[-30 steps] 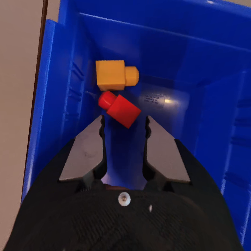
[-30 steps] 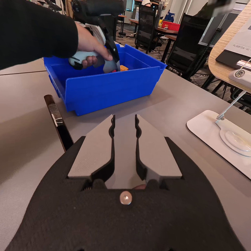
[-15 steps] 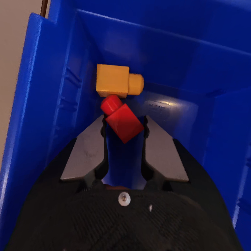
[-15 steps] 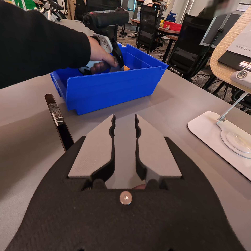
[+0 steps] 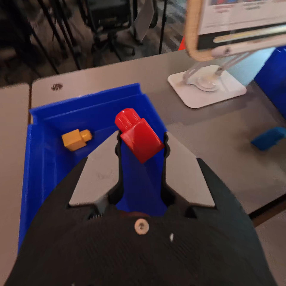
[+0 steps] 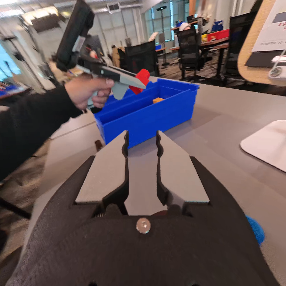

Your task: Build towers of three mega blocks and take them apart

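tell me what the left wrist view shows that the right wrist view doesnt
Only the left wrist view shows a blue block lying on the table right of the bin, and the yellow block's stud. Only the right wrist view shows the hand holding the left gripper above the bin, and the right gripper, open and empty over the table. Both show the red block clamped in the left gripper, the blue bin, the yellow block in it, and the white stand base.

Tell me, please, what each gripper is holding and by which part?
Left gripper clamps the red block by its square body, stud free. Right gripper holds nothing.
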Demonstrator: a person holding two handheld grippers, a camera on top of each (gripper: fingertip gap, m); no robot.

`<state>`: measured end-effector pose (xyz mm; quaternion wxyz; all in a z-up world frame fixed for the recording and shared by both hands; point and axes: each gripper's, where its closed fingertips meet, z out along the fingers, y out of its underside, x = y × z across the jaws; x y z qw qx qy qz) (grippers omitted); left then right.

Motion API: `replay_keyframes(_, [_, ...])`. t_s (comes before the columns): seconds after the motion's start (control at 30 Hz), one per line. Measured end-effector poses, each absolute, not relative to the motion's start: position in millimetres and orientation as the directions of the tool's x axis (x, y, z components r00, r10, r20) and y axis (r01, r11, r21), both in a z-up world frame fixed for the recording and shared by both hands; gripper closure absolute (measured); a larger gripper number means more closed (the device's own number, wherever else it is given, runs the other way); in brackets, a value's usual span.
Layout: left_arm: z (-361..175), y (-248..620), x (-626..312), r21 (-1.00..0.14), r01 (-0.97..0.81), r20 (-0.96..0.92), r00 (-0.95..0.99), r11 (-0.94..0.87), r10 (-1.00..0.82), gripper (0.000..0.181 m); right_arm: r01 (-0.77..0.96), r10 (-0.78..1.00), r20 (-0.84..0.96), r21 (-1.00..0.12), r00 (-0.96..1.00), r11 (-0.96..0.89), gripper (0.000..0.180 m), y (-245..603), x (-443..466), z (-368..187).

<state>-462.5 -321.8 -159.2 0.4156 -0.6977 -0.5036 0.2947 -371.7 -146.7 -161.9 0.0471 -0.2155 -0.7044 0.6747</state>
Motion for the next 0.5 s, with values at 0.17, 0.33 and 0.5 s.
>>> replay_keyframes(0.17, [-139.9,-234.3,-411.1,-0.897,0.147,-0.330,0.403,-0.416,0.854,0.128,0.339,0.199,-0.352,-0.936,-0.915,-0.094,0.139,-139.4,-359.4,-142.0])
replay_keyframes(0.33, [-157.2,-162.6,-393.1,-0.820,-0.016,-0.530,0.395,-0.572,0.750,0.128,0.349,0.183,-0.363,-0.931,-0.913,-0.109,0.135,-131.5,-362.7,-139.4])
replay_keyframes(0.5, [-176.0,-128.4,-393.2,-0.847,-0.075,-0.506,0.416,-0.527,0.755,0.128,0.374,0.203,-0.378,-0.925,-0.903,-0.062,0.131,-132.1,-367.7,-152.5])
